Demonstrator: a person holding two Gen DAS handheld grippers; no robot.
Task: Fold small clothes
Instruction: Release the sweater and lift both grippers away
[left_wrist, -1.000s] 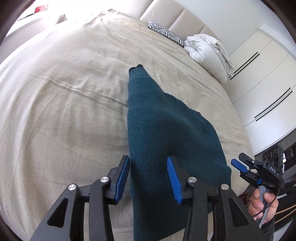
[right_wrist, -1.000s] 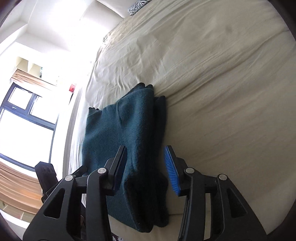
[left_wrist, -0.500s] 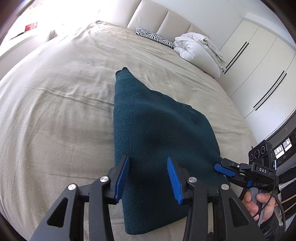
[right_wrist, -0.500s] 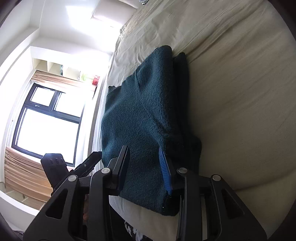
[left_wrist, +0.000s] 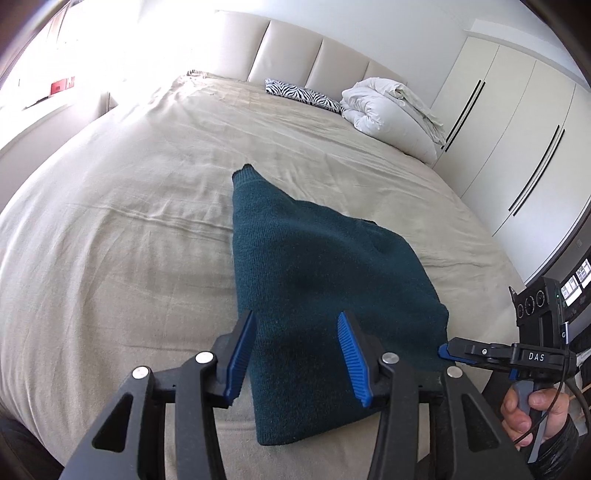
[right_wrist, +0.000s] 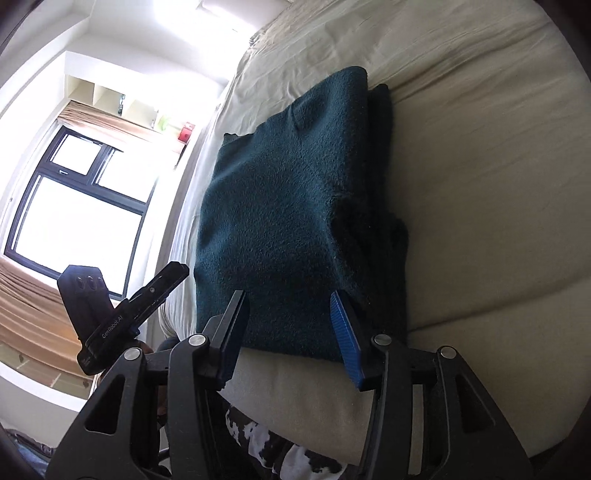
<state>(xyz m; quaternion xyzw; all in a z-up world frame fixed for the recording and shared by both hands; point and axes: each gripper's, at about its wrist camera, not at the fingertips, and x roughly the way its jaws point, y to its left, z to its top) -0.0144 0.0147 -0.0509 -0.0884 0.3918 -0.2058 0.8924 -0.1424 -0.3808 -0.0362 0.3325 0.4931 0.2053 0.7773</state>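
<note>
A dark teal knitted garment (left_wrist: 317, 280) lies folded on the beige bed sheet (left_wrist: 110, 221), one sleeve end pointing toward the headboard. It also shows in the right wrist view (right_wrist: 288, 206), with stacked layers along its right edge. My left gripper (left_wrist: 295, 354) is open and empty, just above the garment's near left edge. My right gripper (right_wrist: 291, 332) is open and empty at the garment's near edge by the bed's side. The right gripper also shows in the left wrist view (left_wrist: 447, 349), its tip at the garment's right corner.
A zebra-print pillow (left_wrist: 303, 96) and a white duvet (left_wrist: 391, 114) lie at the headboard. White wardrobe doors (left_wrist: 517, 129) stand to the right. A window (right_wrist: 74, 206) is beyond the bed in the right wrist view. The bed edge (right_wrist: 332, 417) is just below my right gripper.
My right gripper has opened wider and backed off slightly from the garment's edge. My left gripper has drawn back and risen a little, staying open. The garment has stayed flat.
</note>
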